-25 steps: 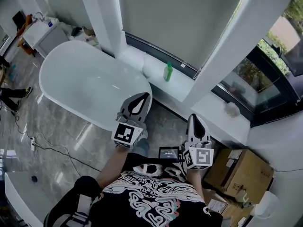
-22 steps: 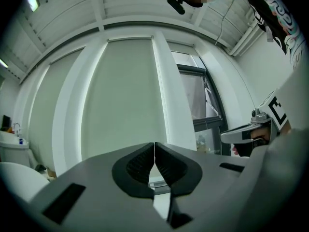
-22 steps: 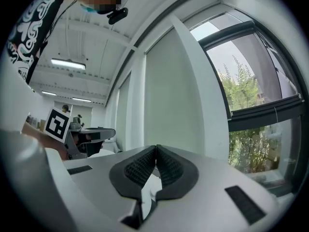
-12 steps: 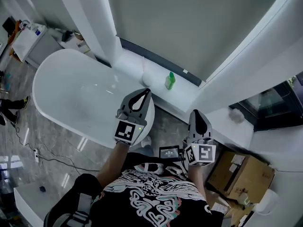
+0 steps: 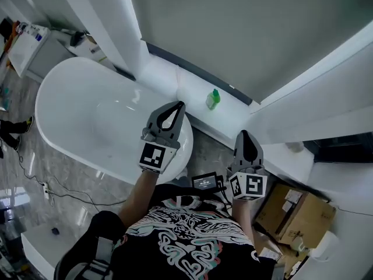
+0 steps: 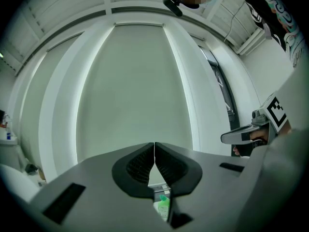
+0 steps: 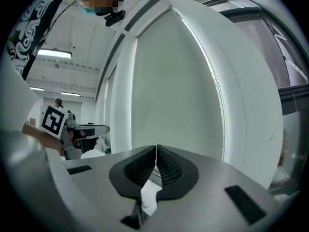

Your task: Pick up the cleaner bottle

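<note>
The left gripper (image 5: 176, 106) and right gripper (image 5: 243, 135) had neared the white window ledge (image 5: 189, 89), jaws closed and empty; the small green plastic cleaner bottle (image 5: 213, 100) stood upright, cap upward.

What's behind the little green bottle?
Behind the green bottle hangs a big pale window blind, pulled down to the white ledge the bottle stands on. The window behind the blind is covered, so it can't be seen.

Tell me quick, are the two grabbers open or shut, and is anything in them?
Left gripper: shut, holding nothing.
Right gripper: shut, holding nothing.
</note>
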The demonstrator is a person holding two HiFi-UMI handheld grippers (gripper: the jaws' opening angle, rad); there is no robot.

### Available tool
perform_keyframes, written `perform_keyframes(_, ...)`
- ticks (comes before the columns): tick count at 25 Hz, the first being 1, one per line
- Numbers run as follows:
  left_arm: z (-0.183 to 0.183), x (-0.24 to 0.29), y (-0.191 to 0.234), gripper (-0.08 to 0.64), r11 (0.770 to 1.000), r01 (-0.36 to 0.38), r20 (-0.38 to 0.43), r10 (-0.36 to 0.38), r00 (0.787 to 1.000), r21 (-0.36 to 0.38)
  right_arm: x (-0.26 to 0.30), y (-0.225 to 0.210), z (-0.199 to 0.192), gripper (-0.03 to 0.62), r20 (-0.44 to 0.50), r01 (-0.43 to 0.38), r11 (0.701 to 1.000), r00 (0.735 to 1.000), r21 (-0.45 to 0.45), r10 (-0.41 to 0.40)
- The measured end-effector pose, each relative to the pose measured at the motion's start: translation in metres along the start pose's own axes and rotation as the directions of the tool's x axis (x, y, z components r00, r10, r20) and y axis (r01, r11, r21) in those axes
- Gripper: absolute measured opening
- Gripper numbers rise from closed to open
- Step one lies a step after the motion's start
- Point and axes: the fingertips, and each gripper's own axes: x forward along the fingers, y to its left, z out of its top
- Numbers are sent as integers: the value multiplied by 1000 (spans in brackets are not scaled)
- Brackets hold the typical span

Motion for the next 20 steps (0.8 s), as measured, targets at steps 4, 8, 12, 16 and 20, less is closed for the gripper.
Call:
perform_keyframes(4, -3, 11, 3, 18, 1000, -2, 13, 3, 1000, -11, 8, -6, 0, 28, 12, -8, 1000, 1000, 19, 7)
perform_keyframes(8, -2, 20, 2, 18, 1000, -4, 41, 5, 999, -17, 14, -16, 1, 28, 15, 8, 999, 1000, 41, -9)
perform_keyframes(12, -1, 35, 4, 18, 1000, -14, 62, 15, 998, -19, 28, -27, 2, 28, 21, 14, 998, 1000, 68, -16)
perform_keyframes(16, -2, 48, 7, 18, 1000, -19, 60, 20, 998, -20, 42, -34, 3, 28, 44, -21, 994, 999, 104, 17)
perform_keyframes(20, 0, 54, 13, 18, 998, -21, 52, 24, 998, -56, 53, -27, 18, 28, 136, -142, 980, 983, 142, 123)
